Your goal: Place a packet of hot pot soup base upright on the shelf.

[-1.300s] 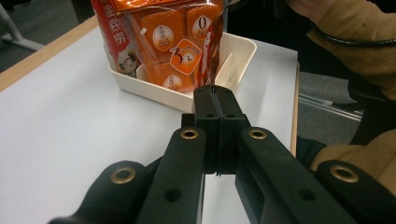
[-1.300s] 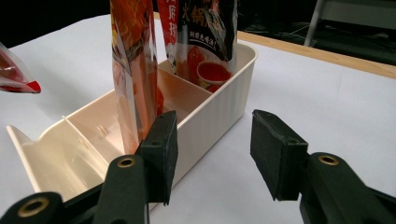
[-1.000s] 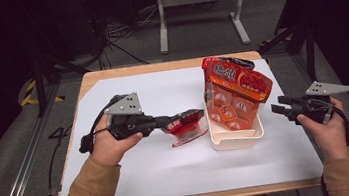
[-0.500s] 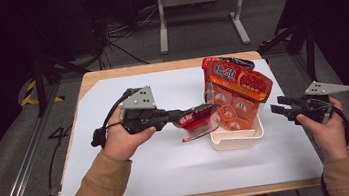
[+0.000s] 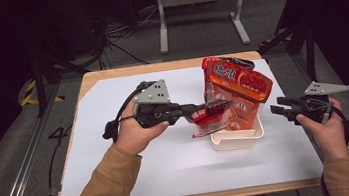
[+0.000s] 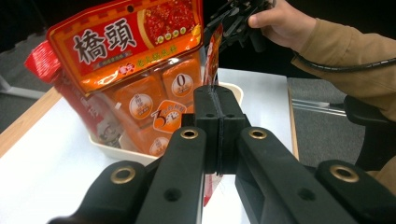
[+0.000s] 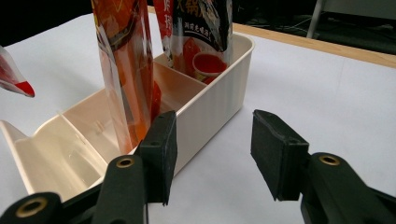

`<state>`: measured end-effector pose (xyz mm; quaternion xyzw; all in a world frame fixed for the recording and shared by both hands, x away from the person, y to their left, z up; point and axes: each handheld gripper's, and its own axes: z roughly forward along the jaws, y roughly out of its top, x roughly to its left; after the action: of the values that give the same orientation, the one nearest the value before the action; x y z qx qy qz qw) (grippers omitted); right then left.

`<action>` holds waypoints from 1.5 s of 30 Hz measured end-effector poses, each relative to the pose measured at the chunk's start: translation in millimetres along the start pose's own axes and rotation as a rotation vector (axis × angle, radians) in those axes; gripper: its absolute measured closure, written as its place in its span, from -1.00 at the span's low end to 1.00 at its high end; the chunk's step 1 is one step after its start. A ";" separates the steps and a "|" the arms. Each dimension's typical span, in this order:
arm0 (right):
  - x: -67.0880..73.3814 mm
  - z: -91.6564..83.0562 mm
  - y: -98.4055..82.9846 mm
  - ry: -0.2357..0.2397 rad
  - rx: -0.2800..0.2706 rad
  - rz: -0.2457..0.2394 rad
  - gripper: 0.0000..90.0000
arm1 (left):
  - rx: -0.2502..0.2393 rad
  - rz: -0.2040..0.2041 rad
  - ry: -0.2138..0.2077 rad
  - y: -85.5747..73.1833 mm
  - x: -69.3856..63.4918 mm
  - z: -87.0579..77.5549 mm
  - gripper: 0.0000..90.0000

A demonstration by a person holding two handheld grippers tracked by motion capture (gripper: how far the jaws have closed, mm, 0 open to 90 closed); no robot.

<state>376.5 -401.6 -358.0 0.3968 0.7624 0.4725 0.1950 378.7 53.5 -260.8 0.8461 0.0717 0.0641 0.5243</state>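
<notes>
My left gripper (image 5: 214, 107) is shut on a flat red sauce packet (image 5: 208, 119), which hangs over the left rim of a cream divided bin (image 5: 238, 139). In the left gripper view the packet's thin edge (image 6: 214, 44) rises from between the closed jaws. A large orange packet (image 5: 238, 77) stands upright in the bin, and it is also seen close up as the orange packet (image 6: 126, 46). My right gripper (image 5: 280, 107) hovers just right of the bin, open with nothing between its fingers. The open right gripper (image 7: 212, 144) faces the bin's wall (image 7: 210, 102).
In the right gripper view the bin's nearest compartment (image 7: 60, 154) holds nothing, the orange packet (image 7: 123, 70) stands in the middle one, and a dark packet (image 7: 201, 23) stands in the far one. A white sheet (image 5: 113, 105) covers the wooden table; a metal stand (image 5: 199, 4) is behind.
My left gripper has carried the red packet to the right, from the middle of the table to the bin's left rim. The right gripper has stayed put.
</notes>
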 end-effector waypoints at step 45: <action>-4.9 2.1 -3.3 0.016 0.007 0.011 0.12 | -0.018 0.071 -0.087 11.7 2.3 63.7 1.00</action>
<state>379.4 -405.1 -362.2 0.3977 0.7633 0.4742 0.1850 393.2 -7.1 -278.4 0.8452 0.0181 0.0467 0.5320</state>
